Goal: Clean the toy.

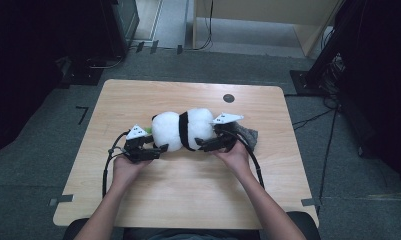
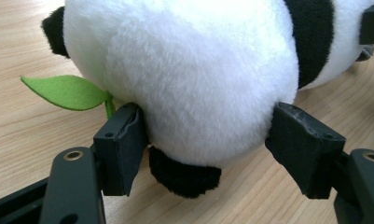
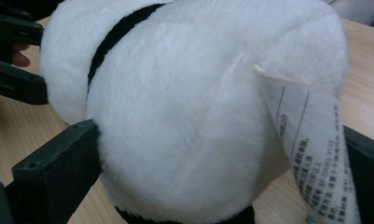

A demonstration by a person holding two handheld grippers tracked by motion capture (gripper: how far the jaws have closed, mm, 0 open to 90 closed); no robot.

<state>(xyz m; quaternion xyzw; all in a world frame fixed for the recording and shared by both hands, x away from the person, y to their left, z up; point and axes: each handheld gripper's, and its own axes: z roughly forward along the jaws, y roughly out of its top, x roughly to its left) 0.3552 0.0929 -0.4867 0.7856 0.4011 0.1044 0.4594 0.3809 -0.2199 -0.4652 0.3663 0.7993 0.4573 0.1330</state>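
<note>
While I looked down from the high view, the plush panda (image 1: 183,129) lay at mid-frame on the table (image 1: 138,200), my left gripper (image 1: 155,150) and right gripper (image 1: 204,145) at either end. Through the left gripper view, both pads (image 2: 121,149) pressed into its white fur beside a green leaf (image 2: 65,91). Through the right gripper view, my jaws stood spread wide around its rump, the sewn label (image 3: 310,154) at right.
</note>
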